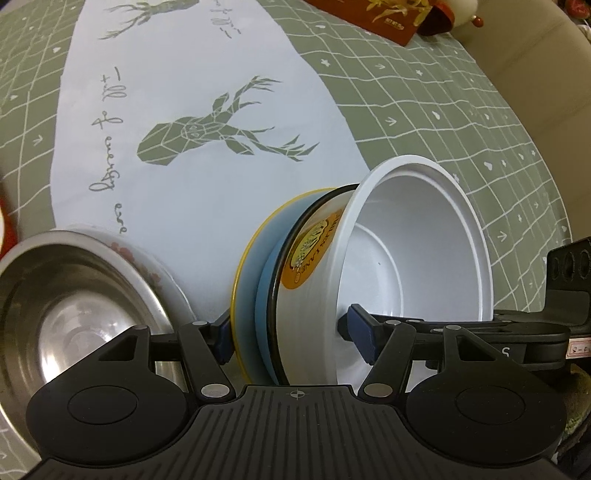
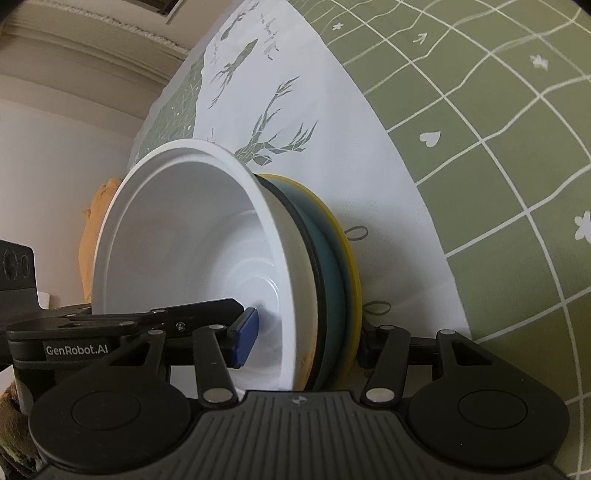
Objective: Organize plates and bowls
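Observation:
A nested stack sits between both grippers: a white bowl (image 1: 417,251) inside a white bowl with an orange label (image 1: 314,243), on a blue plate (image 1: 264,295) and a yellow-rimmed plate (image 1: 243,266). My left gripper (image 1: 295,336) is shut on the stack, one finger under the plates, one inside the white bowl. My right gripper (image 2: 303,343) is shut on the same stack (image 2: 192,236) from the opposite side. A steel bowl (image 1: 74,317) sits on a patterned plate (image 1: 147,266) at the left.
The table has a green grid cloth (image 1: 461,110) with a white deer-print runner (image 1: 207,110). A red box (image 1: 373,14) lies at the far edge. The right gripper's body (image 1: 535,332) shows at the right of the left wrist view.

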Demonstrator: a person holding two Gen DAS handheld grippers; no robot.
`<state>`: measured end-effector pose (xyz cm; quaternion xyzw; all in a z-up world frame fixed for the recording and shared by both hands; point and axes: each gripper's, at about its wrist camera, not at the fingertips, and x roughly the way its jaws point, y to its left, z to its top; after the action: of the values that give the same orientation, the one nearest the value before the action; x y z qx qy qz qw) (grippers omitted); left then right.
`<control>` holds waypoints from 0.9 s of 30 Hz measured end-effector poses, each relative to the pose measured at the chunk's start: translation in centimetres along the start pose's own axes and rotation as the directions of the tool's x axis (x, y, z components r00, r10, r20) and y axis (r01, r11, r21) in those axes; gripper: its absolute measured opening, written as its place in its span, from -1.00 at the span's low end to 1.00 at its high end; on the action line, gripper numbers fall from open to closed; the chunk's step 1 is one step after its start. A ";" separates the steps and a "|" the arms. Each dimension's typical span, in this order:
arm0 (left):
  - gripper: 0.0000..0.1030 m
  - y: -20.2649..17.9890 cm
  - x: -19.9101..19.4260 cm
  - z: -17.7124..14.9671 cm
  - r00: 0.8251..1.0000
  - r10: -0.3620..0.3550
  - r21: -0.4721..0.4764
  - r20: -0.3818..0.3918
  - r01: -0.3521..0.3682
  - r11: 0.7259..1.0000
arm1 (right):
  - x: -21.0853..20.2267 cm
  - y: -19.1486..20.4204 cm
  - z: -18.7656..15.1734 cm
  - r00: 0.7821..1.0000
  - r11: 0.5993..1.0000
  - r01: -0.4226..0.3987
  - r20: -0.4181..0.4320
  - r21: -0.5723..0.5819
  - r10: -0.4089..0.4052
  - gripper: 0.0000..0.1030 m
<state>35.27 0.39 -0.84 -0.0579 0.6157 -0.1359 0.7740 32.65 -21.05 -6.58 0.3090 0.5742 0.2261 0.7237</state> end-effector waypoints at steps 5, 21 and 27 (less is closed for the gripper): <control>0.27 -0.1 -1.0 -0.3 1.000 0.004 0.003 0.004 -0.004 1.000 | -0.4 0.5 -0.5 1.000 1.000 -0.008 -0.002 0.002 0.008 0.04; 0.27 2.2 -10.0 -3.0 0.989 0.004 0.006 0.147 -0.004 1.000 | -2.9 9.0 -2.0 0.997 0.992 -0.014 0.071 -0.126 0.023 0.05; 0.27 7.5 -11.6 -4.7 0.986 -0.003 -0.056 0.169 0.013 0.998 | 0.6 13.4 -2.5 1.000 0.983 0.001 0.029 -0.181 0.004 0.05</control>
<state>29.35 11.17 6.97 -0.0938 0.5512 -0.1158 0.8210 30.77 -10.73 2.10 0.2458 0.5401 0.2733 0.7571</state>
